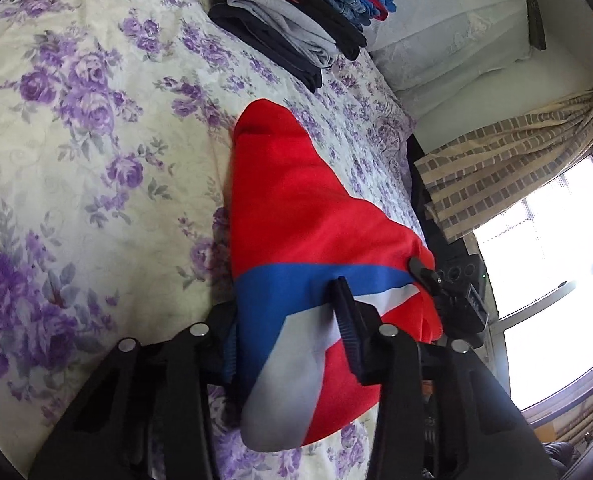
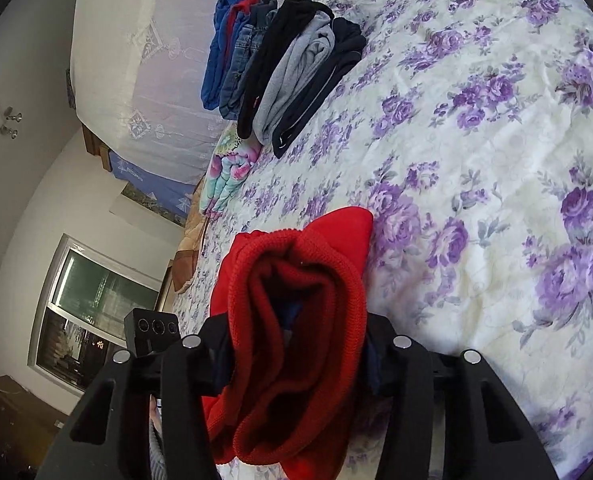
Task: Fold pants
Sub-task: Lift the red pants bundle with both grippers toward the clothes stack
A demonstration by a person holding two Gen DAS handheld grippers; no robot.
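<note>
We see a bed with a purple-flowered cover (image 1: 96, 128), a stack of folded clothes (image 1: 296, 20) near the white pillow (image 1: 448, 32), a checked curtain (image 1: 508, 168) beside a bright window (image 1: 548, 248), and a colourful folded blanket (image 2: 230, 168).

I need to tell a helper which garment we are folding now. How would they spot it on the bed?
Start at the bed with the purple flowered cover. Folded clothes are stacked at its far end by the pillow; nearer the cameras lie the pants, with both tools closed on them. They are the only bright red piece lying apart from the stack, with a blue and a white band.
</note>
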